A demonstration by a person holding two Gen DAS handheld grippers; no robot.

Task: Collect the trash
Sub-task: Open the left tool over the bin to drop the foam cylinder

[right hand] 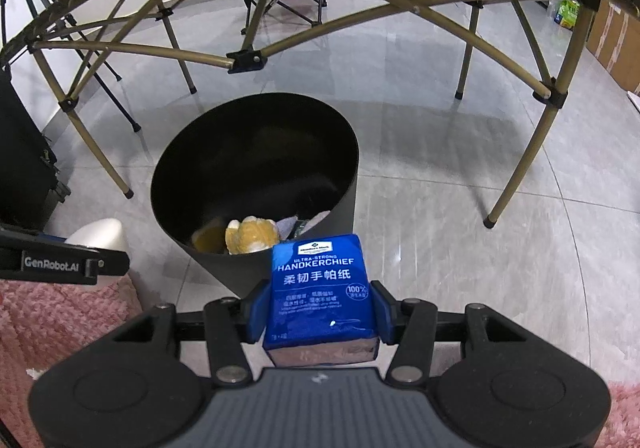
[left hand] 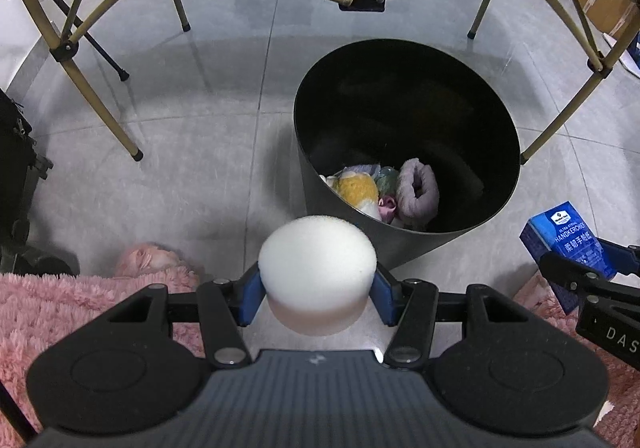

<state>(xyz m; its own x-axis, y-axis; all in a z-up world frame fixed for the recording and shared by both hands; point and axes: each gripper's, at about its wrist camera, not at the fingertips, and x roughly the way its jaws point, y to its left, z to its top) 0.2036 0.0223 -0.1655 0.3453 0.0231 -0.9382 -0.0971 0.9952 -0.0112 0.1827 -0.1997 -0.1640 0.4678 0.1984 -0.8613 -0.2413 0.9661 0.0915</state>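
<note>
My left gripper [left hand: 318,294] is shut on a round white sponge [left hand: 316,264], its blue pads pressed against both sides. Just beyond it stands a black round bin [left hand: 460,232] on the grey tile floor, holding several soft items, among them a yellow one [left hand: 356,190] and a mauve fabric ring [left hand: 418,188]. My right gripper [right hand: 320,306] is shut on a blue handkerchief tissue pack [right hand: 320,284]. The same bin [right hand: 208,256] sits ahead and to the left of it. The tissue pack [left hand: 568,244] also shows at the right edge of the left wrist view, and the sponge [right hand: 100,234] at the left edge of the right wrist view.
A pink fluffy rug [left hand: 80,312] lies under both grippers, with a pink fuzzy item [left hand: 148,258] at its edge. A folding table's brass-coloured legs [left hand: 100,96] straddle the bin. A black case [right hand: 24,160] stands left. Cardboard boxes [right hand: 612,36] line the far right.
</note>
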